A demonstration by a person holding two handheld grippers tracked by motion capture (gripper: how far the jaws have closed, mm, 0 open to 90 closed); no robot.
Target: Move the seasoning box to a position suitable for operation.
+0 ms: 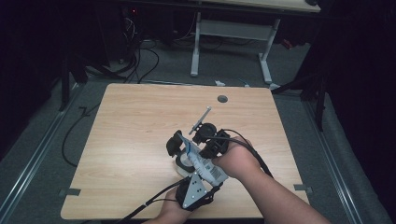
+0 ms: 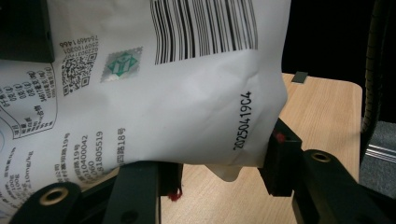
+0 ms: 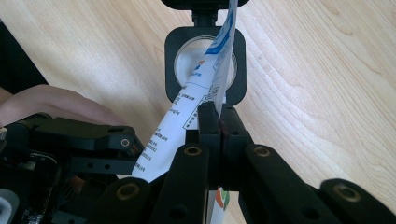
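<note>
Bare table (image 1: 130, 130) lies open left and ahead; the black-framed container (image 3: 205, 63) blocks just beyond the pouch (image 1: 205, 165).

Dim room; grey floor (image 1: 42, 140), black cables (image 1: 140, 56), white-legged desk (image 1: 233, 32) behind wooden table (image 1: 126, 140).

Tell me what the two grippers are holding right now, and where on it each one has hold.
Both hold one white printed pouch. The left gripper clamps its wide body at the lower edge; the right gripper, shut tight, pinches a thin flat edge of it.

White pouch (image 2: 177, 107) w/ black barcode, blue print; black tongs (image 3: 219, 119).
</note>
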